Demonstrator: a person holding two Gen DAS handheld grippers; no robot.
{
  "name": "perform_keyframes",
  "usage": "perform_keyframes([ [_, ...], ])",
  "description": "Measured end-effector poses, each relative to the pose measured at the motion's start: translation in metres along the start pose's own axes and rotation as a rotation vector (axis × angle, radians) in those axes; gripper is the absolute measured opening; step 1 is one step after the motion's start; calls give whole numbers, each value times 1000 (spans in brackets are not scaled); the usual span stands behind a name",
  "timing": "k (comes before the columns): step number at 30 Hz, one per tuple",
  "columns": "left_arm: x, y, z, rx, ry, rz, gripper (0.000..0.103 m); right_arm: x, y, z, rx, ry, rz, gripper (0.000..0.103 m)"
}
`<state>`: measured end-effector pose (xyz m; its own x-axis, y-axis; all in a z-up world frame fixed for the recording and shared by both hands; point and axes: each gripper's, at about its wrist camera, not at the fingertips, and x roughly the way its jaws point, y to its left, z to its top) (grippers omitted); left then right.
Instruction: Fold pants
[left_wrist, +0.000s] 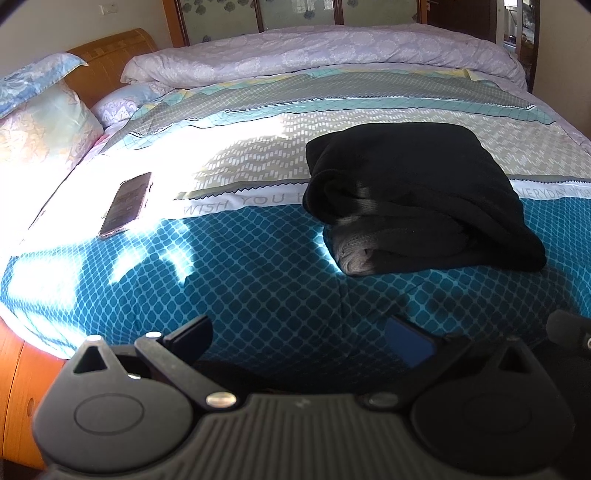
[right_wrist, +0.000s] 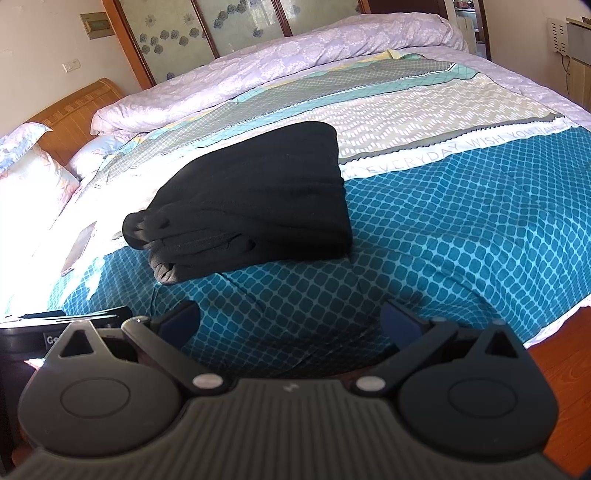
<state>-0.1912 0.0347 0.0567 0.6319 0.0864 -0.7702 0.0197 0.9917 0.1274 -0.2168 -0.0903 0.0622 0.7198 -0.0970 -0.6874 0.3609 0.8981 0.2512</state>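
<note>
Left wrist view: left gripper low at the near edge of the bed, fingers spread wide apart, nothing between them, only teal-patterned bedspread beyond. Black pants folded into a thick bundle ahead and to the right of the gripper, well apart from it, lying across the boundary between the teal band and the printed white strip of the cover. Grey inner fabric showing at the bundle's near left corner. Smartphone ahead and to the left, face up in a bright patch of sunlight. Pillows far left against the wooden headboard; rolled lilac duvet along the far side.

Right wrist view: right gripper likewise held open, fingers wide apart and empty, over the bed's near edge. Folded black pants ahead and slightly left, apart from the gripper, stacked layers visible at the near left end. Part of the other gripper's body at the left edge. Wooden floor to the right.
</note>
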Motion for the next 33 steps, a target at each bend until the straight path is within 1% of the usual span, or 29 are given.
perform_keyframes([
  [7,1,-1,0,14,-4,24,103,0,0,1,0,1,0,103],
  [12,-1,-2,-1,32,-28,58,103,0,0,0,0,2,0,103],
  [20,1,-5,-2,64,-32,78,103,0,0,0,0,1,0,103],
  [33,6,-7,-4,85,2,49,103,0,0,0,0,2,1,103],
])
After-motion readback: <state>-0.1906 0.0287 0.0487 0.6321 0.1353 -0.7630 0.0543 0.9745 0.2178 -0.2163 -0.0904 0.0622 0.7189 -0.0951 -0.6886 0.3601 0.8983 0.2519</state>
